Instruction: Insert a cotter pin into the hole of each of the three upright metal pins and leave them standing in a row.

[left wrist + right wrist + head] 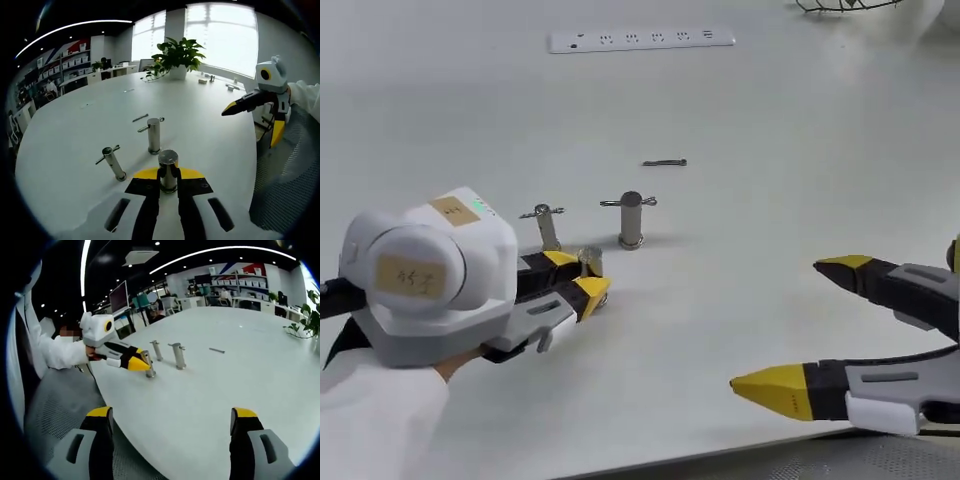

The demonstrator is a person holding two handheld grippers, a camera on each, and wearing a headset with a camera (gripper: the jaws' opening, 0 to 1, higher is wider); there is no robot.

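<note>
You are working in an open-plan office: your bench is a long white meeting table [770, 250] with a power strip [640, 40] lying on it and a potted plant [177, 55] at its far end, by tall windows [220, 35]. Around you are a monitor [119, 296] on a desk, wall shelves [75, 62] of boxes, and curved light strips [75, 25] on a dark ceiling.

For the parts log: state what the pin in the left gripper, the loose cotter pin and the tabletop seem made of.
Held pin: grey metal, likely steel, satin sides, bright glinting top. Loose cotter pin: thin dark-grey wire, probably metal; finish too small to tell. Tabletop: smooth white with a soft sheen, perhaps laminate or painted board; cannot tell which.
</note>
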